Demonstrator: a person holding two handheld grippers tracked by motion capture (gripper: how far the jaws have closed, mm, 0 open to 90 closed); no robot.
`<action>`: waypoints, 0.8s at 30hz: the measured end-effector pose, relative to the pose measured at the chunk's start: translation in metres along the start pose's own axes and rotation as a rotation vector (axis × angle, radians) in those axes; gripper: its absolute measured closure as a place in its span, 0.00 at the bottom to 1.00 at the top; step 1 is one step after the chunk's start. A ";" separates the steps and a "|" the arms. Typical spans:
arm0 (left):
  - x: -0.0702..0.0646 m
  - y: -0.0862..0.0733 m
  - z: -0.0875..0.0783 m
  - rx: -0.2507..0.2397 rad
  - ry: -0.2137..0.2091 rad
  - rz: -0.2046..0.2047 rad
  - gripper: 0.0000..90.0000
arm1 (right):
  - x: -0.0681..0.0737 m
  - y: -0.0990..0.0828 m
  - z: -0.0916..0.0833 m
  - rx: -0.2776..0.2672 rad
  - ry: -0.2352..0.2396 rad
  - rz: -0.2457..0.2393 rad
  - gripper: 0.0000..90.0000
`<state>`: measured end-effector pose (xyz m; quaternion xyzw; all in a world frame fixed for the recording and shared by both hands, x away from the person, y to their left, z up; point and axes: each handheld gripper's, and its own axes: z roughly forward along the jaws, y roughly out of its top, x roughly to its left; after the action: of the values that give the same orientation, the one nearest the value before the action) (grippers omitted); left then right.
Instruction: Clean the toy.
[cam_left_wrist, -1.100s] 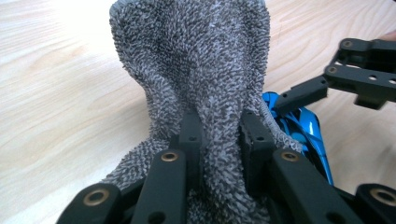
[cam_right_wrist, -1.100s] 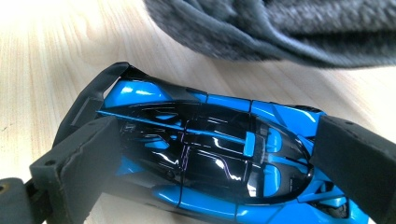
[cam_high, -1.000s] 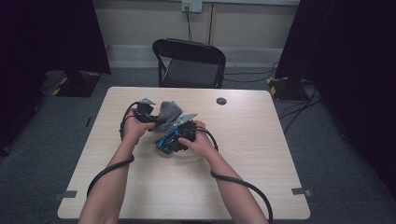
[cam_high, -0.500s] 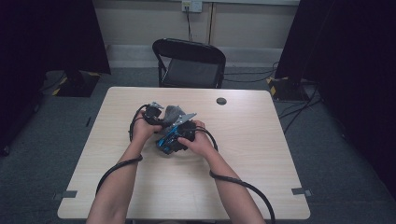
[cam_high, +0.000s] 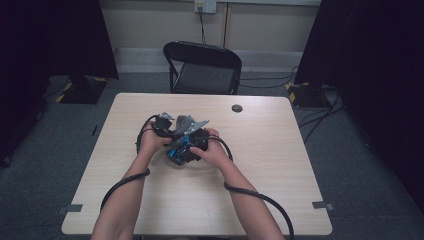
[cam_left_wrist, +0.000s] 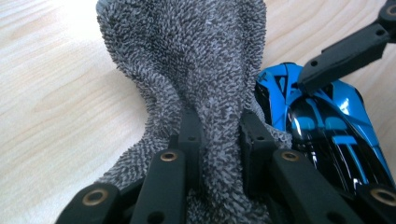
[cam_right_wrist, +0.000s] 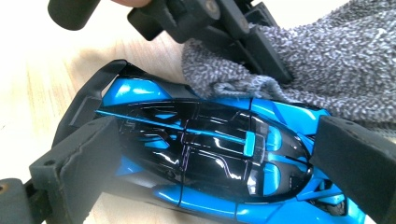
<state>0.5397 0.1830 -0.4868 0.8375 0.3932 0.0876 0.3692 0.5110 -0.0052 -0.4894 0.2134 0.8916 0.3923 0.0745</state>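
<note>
A shiny blue and black toy car lies across the jaws of my right gripper, whose pads press on its nose and tail. My left gripper is shut on a fold of grey terry cloth, which rests against the car along its side. In the right gripper view the cloth lies on the car's far edge, with the left gripper above it. From above, both hands meet mid-table around the car and the cloth.
A small black round disc lies near the far edge of the pale wooden table. A black folding chair stands behind the table. Black cables trail from both grippers along the forearms.
My left gripper has shifted slightly right with the cloth, closer onto the car. The right gripper and the car have stayed put.
</note>
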 end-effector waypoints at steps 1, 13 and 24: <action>0.000 -0.001 -0.001 0.002 0.000 0.000 0.82 | 0.000 0.000 0.000 0.000 0.000 -0.001 0.01; 0.001 -0.007 -0.011 0.029 -0.014 0.007 0.82 | 0.000 -0.001 0.000 -0.005 0.002 0.000 0.01; 0.002 -0.017 -0.021 0.035 -0.024 0.000 0.82 | 0.000 -0.001 0.000 -0.008 0.001 0.001 0.01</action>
<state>0.5221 0.2030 -0.4837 0.8448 0.3900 0.0707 0.3594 0.5108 -0.0058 -0.4902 0.2133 0.8899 0.3961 0.0749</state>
